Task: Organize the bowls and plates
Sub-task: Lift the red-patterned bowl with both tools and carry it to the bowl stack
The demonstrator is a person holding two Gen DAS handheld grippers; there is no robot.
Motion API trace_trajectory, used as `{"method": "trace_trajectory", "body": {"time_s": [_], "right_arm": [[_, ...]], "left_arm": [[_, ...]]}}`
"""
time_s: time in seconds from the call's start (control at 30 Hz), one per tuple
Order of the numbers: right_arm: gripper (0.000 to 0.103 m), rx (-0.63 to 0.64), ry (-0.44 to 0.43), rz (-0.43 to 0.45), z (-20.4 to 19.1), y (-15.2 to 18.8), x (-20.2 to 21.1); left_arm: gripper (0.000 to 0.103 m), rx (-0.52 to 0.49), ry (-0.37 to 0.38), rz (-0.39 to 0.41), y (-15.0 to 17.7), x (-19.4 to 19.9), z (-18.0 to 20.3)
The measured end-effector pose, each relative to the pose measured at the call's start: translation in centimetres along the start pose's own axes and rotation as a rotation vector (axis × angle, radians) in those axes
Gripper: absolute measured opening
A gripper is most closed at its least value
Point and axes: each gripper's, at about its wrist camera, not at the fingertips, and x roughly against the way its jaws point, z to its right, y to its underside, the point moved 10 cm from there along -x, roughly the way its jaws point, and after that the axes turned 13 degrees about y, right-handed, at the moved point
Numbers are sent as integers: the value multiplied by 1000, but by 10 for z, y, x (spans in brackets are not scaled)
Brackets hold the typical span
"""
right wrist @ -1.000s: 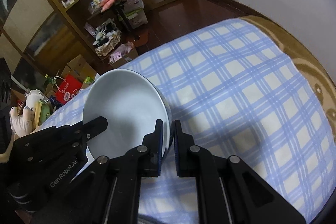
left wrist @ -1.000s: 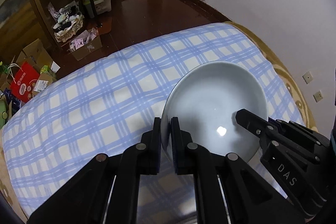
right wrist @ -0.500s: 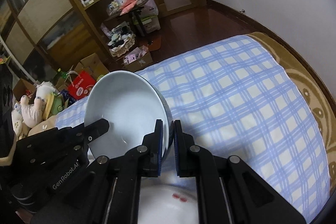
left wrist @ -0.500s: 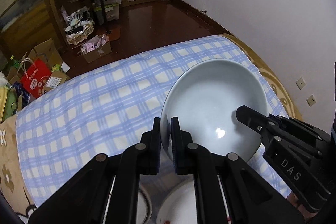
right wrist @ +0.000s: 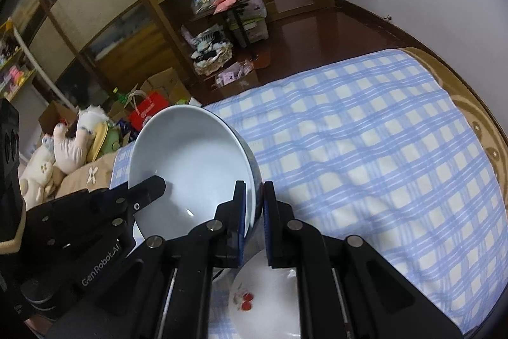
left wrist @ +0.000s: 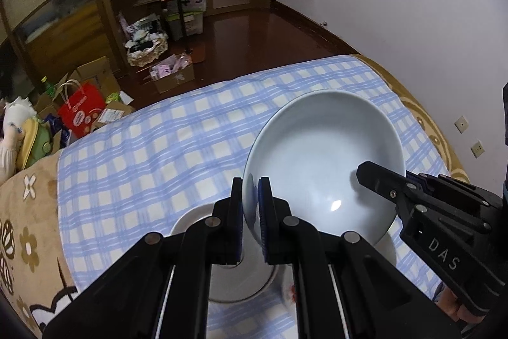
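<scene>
Both grippers hold one pale blue-white bowl (left wrist: 324,161) in the air above the bed. My left gripper (left wrist: 250,205) is shut on its left rim. My right gripper (right wrist: 254,205) is shut on its right rim; the bowl (right wrist: 190,161) tilts toward the cameras. The right gripper also shows in the left wrist view (left wrist: 422,202), and the left gripper in the right wrist view (right wrist: 127,202). Below the bowl, a white bowl (left wrist: 228,278) and a white plate with a red mark (right wrist: 266,301) lie on the blue checked sheet (left wrist: 158,154).
The bed carries a brown flowered blanket (left wrist: 28,231) at the left and soft toys (right wrist: 66,148). Beyond the bed are a dark wood floor, cardboard boxes, a red bag (left wrist: 81,111), shelves and a door. A white wall runs along the right.
Both grippers have lifted and drawn back with the bowl held between them. A white bowl and a plate on the sheet have come into view underneath.
</scene>
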Motion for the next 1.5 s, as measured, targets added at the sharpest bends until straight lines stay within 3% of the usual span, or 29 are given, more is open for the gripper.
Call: {"method": "trace_trajectory", "body": {"time_s": [0.4,0.63,0.87,1.27,1.5], "right_arm": [[11,100,-11,0,-47,27,-2],[11,156,-21,-1,-67,43,-9],[11,175,-31,-24,-75,51,-22],[11,124,-47,-78,-72,80,-56],[11,131,8,-61,-72,84,-62]], "left_arm": [[9,24,-54,48,32,24,-36],[9,86,-53,65,55,25,-58],[9,172,-13,57,75,11,-76],[9,177,-29,23,96,-15,-88],[11,190,-23,11,109,-31,-93]]}}
